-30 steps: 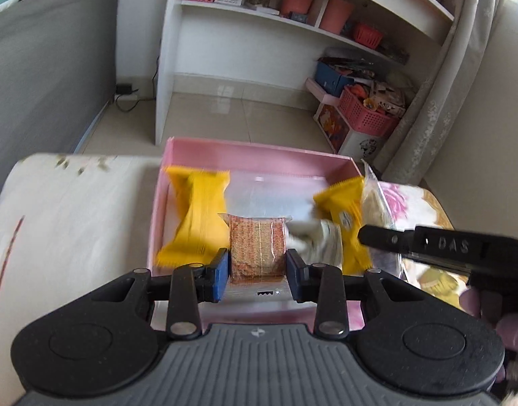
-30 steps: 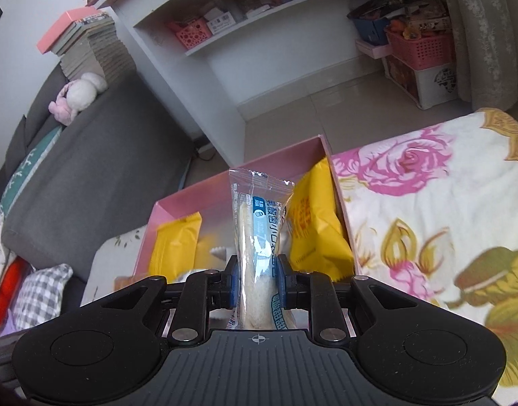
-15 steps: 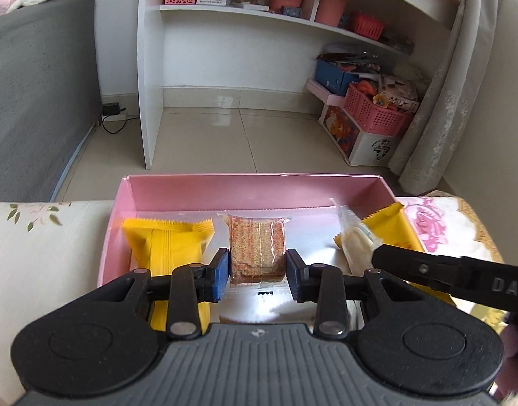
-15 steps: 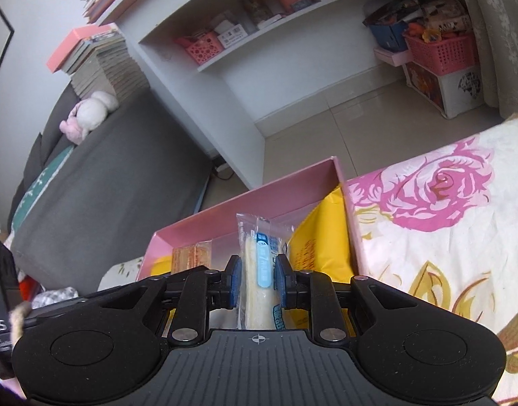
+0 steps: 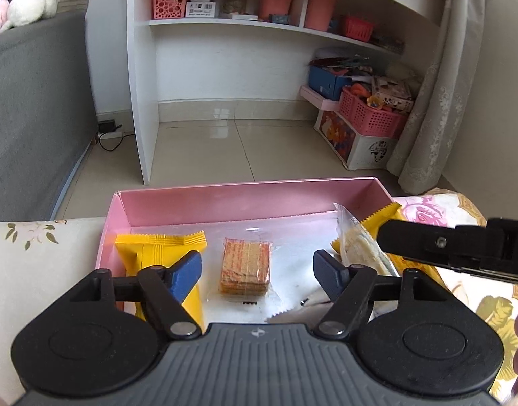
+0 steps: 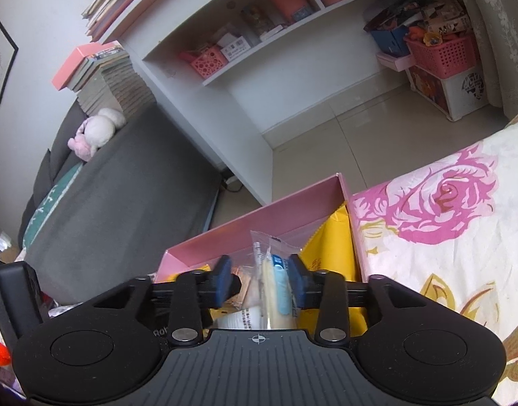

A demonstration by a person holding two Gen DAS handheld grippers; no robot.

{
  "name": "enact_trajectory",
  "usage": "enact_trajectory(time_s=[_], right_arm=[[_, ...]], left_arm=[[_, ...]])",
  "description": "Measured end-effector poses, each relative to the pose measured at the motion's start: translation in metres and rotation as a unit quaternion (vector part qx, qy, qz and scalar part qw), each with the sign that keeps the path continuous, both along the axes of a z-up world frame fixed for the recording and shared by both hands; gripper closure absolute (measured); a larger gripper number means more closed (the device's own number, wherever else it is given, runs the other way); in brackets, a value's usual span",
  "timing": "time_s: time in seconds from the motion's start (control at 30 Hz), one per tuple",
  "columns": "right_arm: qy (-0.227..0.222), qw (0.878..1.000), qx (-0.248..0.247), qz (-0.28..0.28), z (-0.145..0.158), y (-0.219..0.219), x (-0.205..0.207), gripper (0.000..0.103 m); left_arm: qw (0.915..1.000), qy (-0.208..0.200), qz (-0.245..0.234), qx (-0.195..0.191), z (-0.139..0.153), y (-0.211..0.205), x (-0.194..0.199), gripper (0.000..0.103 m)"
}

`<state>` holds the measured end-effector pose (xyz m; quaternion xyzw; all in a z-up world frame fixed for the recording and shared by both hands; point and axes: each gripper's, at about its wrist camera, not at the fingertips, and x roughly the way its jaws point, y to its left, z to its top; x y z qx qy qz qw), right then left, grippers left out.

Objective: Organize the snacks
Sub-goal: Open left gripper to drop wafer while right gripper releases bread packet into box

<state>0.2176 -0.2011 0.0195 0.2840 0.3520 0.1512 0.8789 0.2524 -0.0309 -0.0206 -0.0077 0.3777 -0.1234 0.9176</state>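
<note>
White shelving (image 5: 225, 23) with pink baskets fills the upper centre of the left wrist view, above a pale tiled floor (image 5: 205, 155); a grey sofa (image 5: 32, 111) occupies the left edge. A floral tablecloth (image 6: 445, 237) covers the surface at the right of the right wrist view.

The pink box (image 5: 245, 199) sits at frame centre on this surface. Inside it, a yellow packet (image 5: 157, 247) lies at the left, an orange wafer pack (image 5: 246, 267) at centre, and a second yellow packet (image 6: 330, 247) against the right wall.

The left gripper (image 5: 257, 272) is level above the box's near edge, jaws spread wide, holding nothing; the wafer pack lies between the fingers without contact.

The right gripper (image 6: 260, 279) is tilted over the box's right end, jaws parted, with a clear-wrapped pale snack (image 6: 272, 287) standing between them, touching the right finger.

The box's near wall is hidden behind both gripper bodies. Print on the clear wrapper is illegible.
</note>
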Motion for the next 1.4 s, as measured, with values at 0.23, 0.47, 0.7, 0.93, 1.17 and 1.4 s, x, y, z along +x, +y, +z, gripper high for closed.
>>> enact_trajectory(time_s=[0.23, 0.47, 0.7, 0.93, 1.17, 1.4], right_arm=[[0.001, 1.000, -0.017, -0.006, 0.019, 0.001, -0.017, 0.037], [0.015, 1.000, -0.023, -0.014, 0.036, -0.005, -0.038, 0.018], [0.023, 0.999, -0.029, -0.015, 0.053, -0.002, -0.065, 0.010], [0.033, 0.997, -0.069, -0.010, 0.066, 0.008, -0.094, 0.005], [0.038, 0.996, -0.082, -0.006, 0.067, 0.016, -0.123, 0.004], [0.035, 0.995, -0.095, -0.001, 0.050, 0.024, -0.149, 0.003]], left_arm=[[0.9999, -0.002, -0.010, 0.008, 0.010, 0.001, -0.019, 0.016], [0.9999, 0.001, -0.009, -0.009, 0.021, 0.004, -0.041, 0.006], [0.9997, 0.014, -0.008, -0.018, 0.028, 0.012, -0.065, 0.000], [0.9998, 0.017, -0.012, -0.006, 0.034, 0.022, -0.101, 0.000], [0.9996, 0.016, -0.014, 0.021, 0.036, 0.033, -0.137, 0.000], [0.9995, 0.003, -0.006, 0.032, 0.022, 0.048, -0.167, 0.000]])
